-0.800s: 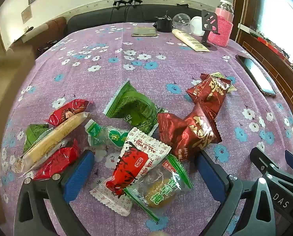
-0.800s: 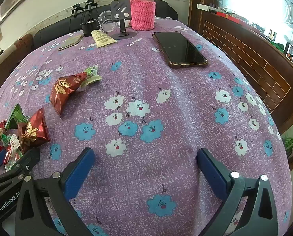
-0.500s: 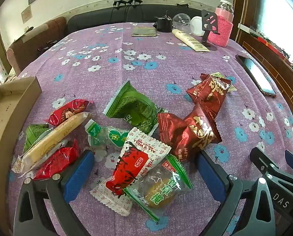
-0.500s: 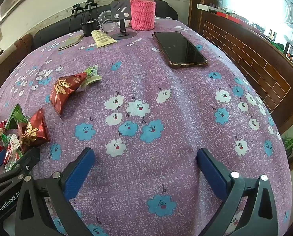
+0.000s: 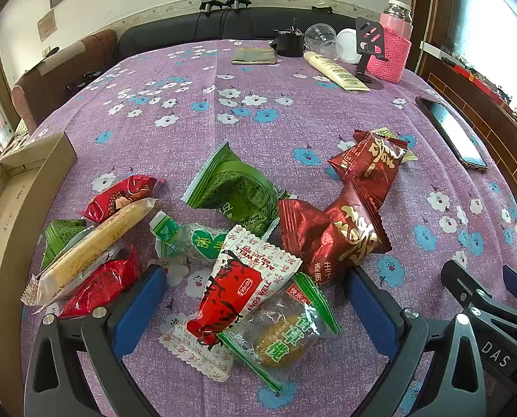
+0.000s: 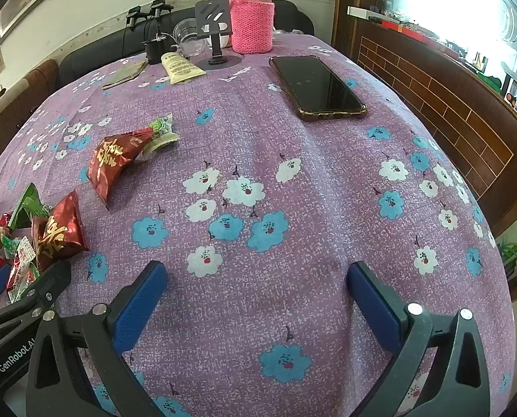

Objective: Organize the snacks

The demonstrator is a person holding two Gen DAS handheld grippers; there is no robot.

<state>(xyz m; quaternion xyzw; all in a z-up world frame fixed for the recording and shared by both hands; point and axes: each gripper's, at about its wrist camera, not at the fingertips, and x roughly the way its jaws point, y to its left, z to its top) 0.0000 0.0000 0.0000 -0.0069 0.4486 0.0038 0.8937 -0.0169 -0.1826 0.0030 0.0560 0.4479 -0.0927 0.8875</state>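
Observation:
Several wrapped snacks lie on the purple flowered tablecloth (image 5: pixel 258 111). My left gripper (image 5: pixel 255 299) is open, its jaws either side of a red and white packet (image 5: pixel 237 288) and a clear green-edged cake packet (image 5: pixel 282 333). Behind them lie a green packet (image 5: pixel 234 187), two dark red packets (image 5: pixel 331 236) (image 5: pixel 373 160), and a long yellow biscuit pack (image 5: pixel 91 246). My right gripper (image 6: pixel 256 295) is open and empty over bare cloth, right of the pile; a dark red packet (image 6: pixel 116 160) lies to its far left.
A cardboard box (image 5: pixel 11 208) stands at the table's left edge. A phone (image 6: pixel 317 87) lies at the right. A pink bottle (image 6: pixel 251 17), a phone stand (image 6: pixel 213 31), a cream tube (image 5: pixel 335 73) and cups sit at the back.
The cardboard box has come into place at the left edge of the table; earlier it was a moving blur. Both grippers and the snacks have stayed still.

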